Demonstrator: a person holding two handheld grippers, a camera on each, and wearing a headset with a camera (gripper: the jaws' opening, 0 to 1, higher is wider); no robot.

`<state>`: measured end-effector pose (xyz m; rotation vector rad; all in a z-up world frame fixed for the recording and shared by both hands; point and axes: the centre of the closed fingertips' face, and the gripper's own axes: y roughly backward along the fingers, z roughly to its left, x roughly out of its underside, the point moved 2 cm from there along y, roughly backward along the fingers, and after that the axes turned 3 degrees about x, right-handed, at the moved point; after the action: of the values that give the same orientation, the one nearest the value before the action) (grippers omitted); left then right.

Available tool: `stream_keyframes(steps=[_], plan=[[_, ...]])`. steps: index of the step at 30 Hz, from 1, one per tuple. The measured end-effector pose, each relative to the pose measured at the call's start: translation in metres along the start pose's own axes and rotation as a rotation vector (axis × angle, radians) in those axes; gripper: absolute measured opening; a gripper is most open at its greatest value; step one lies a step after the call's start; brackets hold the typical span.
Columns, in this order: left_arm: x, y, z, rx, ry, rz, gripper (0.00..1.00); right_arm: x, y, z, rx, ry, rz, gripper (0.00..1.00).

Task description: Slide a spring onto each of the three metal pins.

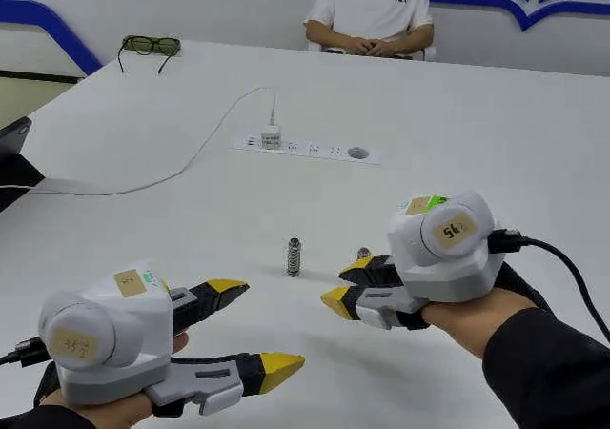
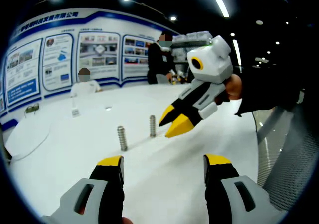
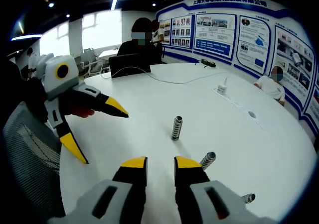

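Steel pin (image 1: 294, 243) mid-table wears its spring (image 1: 294, 259); second pin (image 3: 208, 159) just right, also sprung. Left gripper (image 1: 272, 322) gapes wide and right gripper (image 1: 334, 287) sits narrow, both empty. Third pin (image 3: 247, 198) is unclear; we judge it needs checking next.

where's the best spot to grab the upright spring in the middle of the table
I'd pinch the upright spring across its coiled middle, coming in level from the near side. It stands vertical with bare table around it, so both flanks look free.
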<state>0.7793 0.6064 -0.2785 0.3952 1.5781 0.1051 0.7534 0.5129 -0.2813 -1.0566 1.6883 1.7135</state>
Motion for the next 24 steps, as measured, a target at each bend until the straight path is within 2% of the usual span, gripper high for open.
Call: stream_keyframes(steps=[24], plan=[[-0.002,-0.001,-0.001,0.003,-0.004,0.002,0.68,0.022,0.039,-0.016,0.050,-0.031,-0.022,0.28]])
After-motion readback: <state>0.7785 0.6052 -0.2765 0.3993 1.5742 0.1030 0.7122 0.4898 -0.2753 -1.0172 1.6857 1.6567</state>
